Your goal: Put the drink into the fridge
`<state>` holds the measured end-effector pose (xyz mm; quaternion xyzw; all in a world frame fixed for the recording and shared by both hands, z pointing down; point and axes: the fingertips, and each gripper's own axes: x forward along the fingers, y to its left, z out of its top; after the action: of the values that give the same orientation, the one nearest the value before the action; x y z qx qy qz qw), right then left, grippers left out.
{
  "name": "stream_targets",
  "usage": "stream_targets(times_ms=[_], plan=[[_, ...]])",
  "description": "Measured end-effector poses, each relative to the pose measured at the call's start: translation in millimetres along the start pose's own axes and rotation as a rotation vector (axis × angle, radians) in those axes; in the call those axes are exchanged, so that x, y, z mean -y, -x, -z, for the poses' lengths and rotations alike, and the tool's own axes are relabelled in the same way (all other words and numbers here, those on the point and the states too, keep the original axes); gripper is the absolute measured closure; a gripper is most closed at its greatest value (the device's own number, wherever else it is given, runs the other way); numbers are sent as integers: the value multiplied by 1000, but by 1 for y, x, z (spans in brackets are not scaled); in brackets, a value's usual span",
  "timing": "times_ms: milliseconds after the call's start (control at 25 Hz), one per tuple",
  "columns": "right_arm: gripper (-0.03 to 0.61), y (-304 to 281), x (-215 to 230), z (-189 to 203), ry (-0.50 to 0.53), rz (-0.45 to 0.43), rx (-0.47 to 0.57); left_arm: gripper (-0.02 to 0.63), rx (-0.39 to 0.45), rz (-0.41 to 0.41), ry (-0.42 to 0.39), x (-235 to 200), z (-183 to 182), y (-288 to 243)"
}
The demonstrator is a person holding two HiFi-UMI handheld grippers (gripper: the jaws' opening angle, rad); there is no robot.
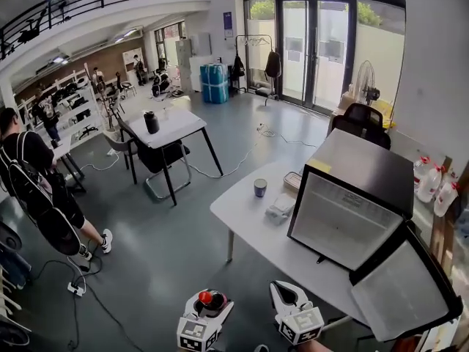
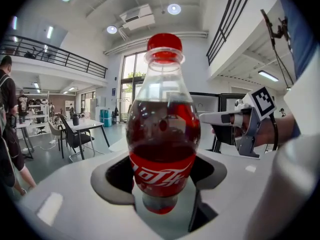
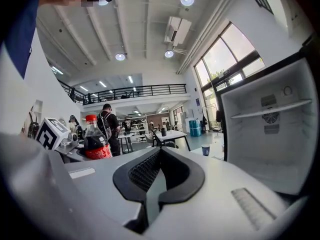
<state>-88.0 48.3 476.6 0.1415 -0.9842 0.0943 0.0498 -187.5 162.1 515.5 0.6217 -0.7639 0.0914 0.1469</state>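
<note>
Left claw, lowest in the head view, is clamped on a clear plastic cola bottle with a red cap and red label. The left gripper view shows both jaws pressed to the bottle's lower body. The bottle stands upright in that grip, long axis vertical, cap up, and is lifted clear of the white counter.

Just to the right of the left claw, the right claw has its dark pads drawn together on nothing, as the right gripper view shows.

Ahead of both claws and off to their right, a black mini fridge sits on the counter. Its door is swung wide to the right, and the pale interior with one wire shelf faces the person.

The right claw lies between the bottle and the fridge opening and is the nearer of the two to it, but the drink is in the left. The carry therefore looks to run forward and rightward, across the front of the right claw.

Farther ahead of the left claw, a small blue cup and a crumpled white cloth rest on the counter near the fridge's left side. They appear to lie left of that path.
</note>
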Motion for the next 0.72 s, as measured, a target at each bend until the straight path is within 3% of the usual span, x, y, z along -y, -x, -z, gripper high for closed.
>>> stream_targets(times_ms=[440,720], plan=[[572,47,79,-6,-40,182,32,302,3,153,-56,55,-17,-65],[572,83,132,-3,-63,389,29,302,-21,342,-96,95,-25,-125]])
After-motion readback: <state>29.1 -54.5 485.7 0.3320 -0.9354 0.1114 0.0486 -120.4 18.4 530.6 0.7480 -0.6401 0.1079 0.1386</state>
